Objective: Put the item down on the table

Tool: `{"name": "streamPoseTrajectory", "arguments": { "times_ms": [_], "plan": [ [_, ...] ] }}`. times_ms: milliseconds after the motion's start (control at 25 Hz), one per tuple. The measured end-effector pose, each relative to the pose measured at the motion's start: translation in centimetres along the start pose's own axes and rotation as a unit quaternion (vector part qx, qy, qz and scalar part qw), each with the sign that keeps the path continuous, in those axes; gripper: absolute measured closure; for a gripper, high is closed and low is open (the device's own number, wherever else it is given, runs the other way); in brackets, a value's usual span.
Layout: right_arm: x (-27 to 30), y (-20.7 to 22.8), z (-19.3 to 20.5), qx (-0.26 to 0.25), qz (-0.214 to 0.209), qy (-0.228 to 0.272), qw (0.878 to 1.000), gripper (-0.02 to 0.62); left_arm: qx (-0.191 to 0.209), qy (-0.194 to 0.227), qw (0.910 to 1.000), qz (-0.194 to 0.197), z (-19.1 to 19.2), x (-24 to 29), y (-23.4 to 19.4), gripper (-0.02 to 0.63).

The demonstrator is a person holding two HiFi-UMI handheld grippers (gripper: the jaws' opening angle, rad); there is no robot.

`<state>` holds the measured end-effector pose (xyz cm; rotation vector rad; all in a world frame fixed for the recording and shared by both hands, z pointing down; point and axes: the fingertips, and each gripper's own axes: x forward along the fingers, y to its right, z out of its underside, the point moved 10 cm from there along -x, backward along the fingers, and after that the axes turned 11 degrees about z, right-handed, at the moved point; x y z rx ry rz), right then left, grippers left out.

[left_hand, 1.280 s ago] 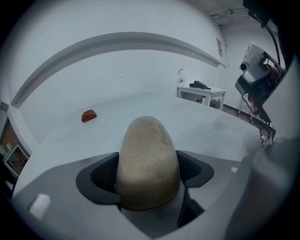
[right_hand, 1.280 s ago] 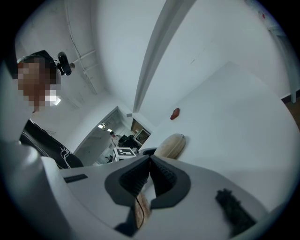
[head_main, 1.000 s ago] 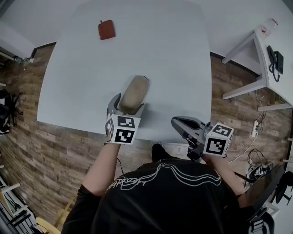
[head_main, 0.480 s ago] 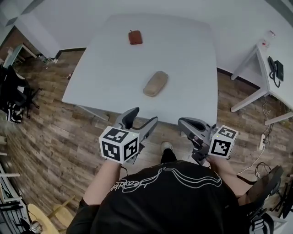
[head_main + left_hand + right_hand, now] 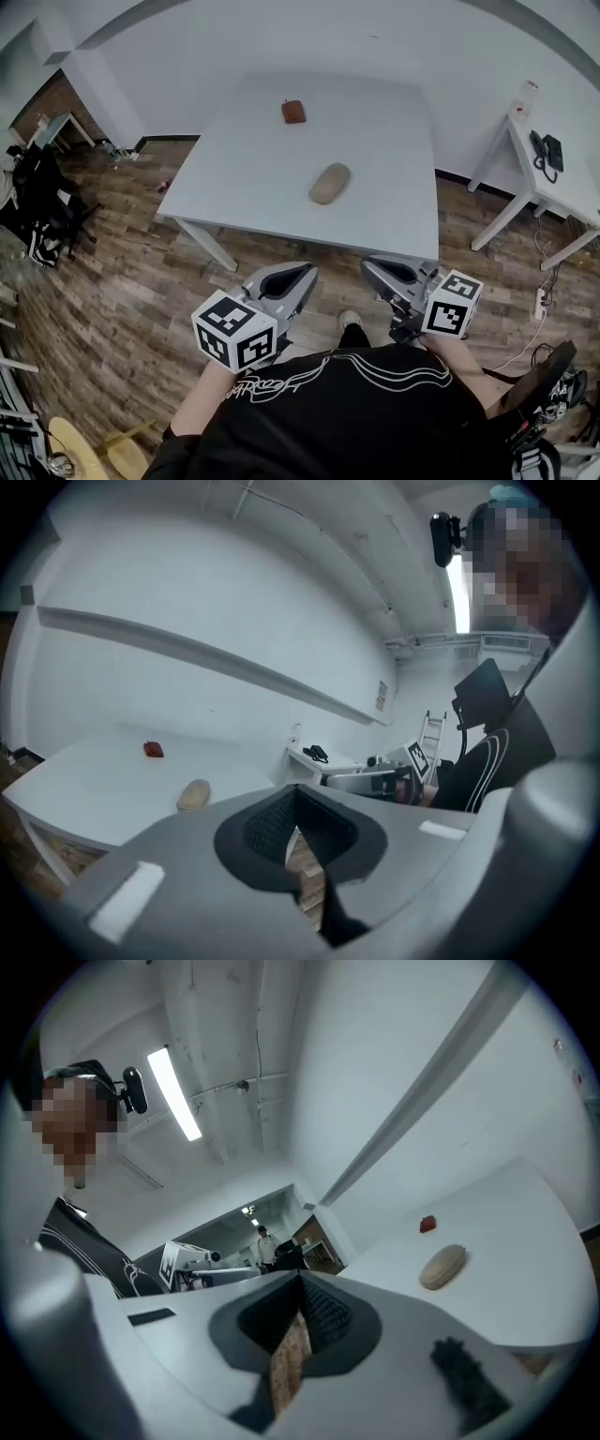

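The tan oval item (image 5: pixel 329 183) lies by itself on the white table (image 5: pixel 253 178), near the table's middle. A small red object (image 5: pixel 293 112) rests near the far edge. Both grippers hang over the wooden floor, back from the table's near edge and well apart from the item. My left gripper (image 5: pixel 298 277) is shut with nothing between its jaws. My right gripper (image 5: pixel 375 270) is shut and empty as well. The left gripper view shows the tan item (image 5: pixel 193 795) and the red object (image 5: pixel 153 750) far off beyond the left gripper (image 5: pixel 295 797). The right gripper view shows the tan item (image 5: pixel 442 1267) too.
A white side table (image 5: pixel 562 192) stands at the right with a black phone (image 5: pixel 548 150) on it. Dark office chairs (image 5: pixel 37 202) stand at the left, and a yellow seat (image 5: pixel 75 450) sits at the bottom left. A person (image 5: pixel 262 1241) stands far off.
The left gripper let go of the tan item, drew back off the table and shut its jaws. The head view has pulled away, so the table looks smaller and farther.
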<state>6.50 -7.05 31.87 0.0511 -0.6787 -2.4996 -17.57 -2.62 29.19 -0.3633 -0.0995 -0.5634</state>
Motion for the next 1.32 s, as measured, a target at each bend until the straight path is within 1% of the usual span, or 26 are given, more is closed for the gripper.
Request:
{"name": "streamPoseTrajectory", "arguments": {
  "times_ms": [120, 200, 360, 520, 680, 960, 1320],
  "plan": [
    [-0.6, -2.3, 1.0, -0.014, -0.01, -0.01, 1.0, 0.588, 0.01, -0.008, 0.9999, 0.008, 0.8, -0.6, 1.8, 0.601],
    [-1.0, -3.4, 1.5, -0.027, -0.009, -0.014, 0.999, 0.588, 0.012, -0.008, 0.9998, 0.014, 1.1, -1.0, 2.7, 0.601],
    [-1.6, -4.3, 2.4, -0.041, 0.008, -0.03, 0.999, 0.588, 0.01, -0.003, 0.9998, 0.017, 1.3, -1.5, 3.6, 0.601],
    [-2.1, -5.2, 2.9, -0.039, 0.011, -0.029, 0.999, 0.588, 0.008, -0.001, 0.9997, 0.021, 1.7, -2.0, 4.1, 0.601],
    [-2.8, -5.3, 3.0, -0.035, 0.013, -0.026, 0.999, 0.588, 0.003, 0.014, 0.9992, 0.037, 1.5, -1.9, 4.6, 0.601],
    [-3.4, -4.9, 3.8, -0.024, 0.02, -0.021, 0.999, 0.588, -0.005, 0.007, 0.9993, 0.036, 2.0, -1.5, 4.3, 0.601],
    [-3.3, -4.1, 4.0, -0.022, 0.026, -0.02, 0.999, 0.588, -0.03, 0.001, 0.9987, 0.04, 2.3, -0.5, 3.1, 0.601]
  ]
}}
